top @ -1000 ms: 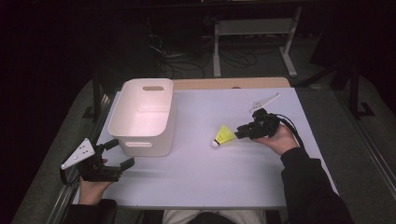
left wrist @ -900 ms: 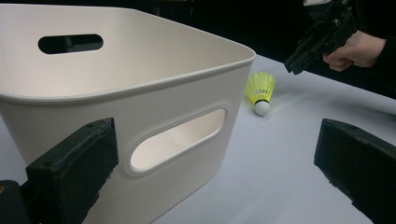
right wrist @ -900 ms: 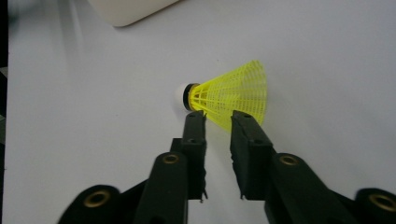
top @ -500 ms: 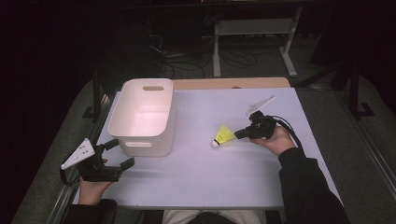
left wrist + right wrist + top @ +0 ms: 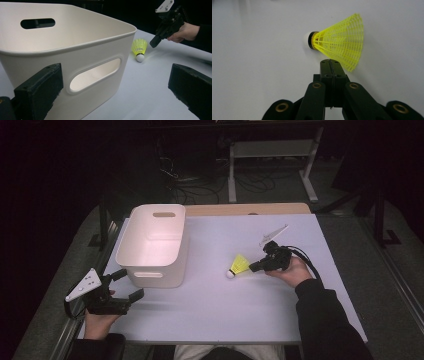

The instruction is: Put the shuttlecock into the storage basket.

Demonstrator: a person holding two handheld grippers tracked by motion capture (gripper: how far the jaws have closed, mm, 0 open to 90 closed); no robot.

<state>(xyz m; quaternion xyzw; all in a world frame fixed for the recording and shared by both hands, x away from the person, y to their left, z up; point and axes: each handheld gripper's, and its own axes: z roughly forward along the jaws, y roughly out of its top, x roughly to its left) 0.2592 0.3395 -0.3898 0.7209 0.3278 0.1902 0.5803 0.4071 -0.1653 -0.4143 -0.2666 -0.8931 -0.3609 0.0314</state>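
Note:
A yellow shuttlecock (image 5: 239,265) with a white cork tip lies on its side on the white table (image 5: 225,320), right of middle. My right gripper (image 5: 252,268) is shut, its jaws pressed flat together with nothing between them. In the right gripper view its tip (image 5: 329,62) sits just at the lower edge of the shuttlecock's mesh skirt (image 5: 339,42). My left gripper (image 5: 129,284) rests open at the table's near left, beside the front wall of a white plastic bin (image 5: 150,270). In the left gripper view its wide-apart jaws (image 5: 115,75) frame the bin (image 5: 100,50), the shuttlecock (image 5: 139,48) and the right gripper (image 5: 153,44).
The bin has cut-out handles and looks empty inside. A strip of bare wood (image 5: 240,209) runs along the table's far edge. Beyond it stand a metal frame (image 5: 270,150) and cables on a dark floor.
The right hand has shifted only slightly beside the shuttlecock. The shuttlecock, the bin and the left gripper have stayed where they were.

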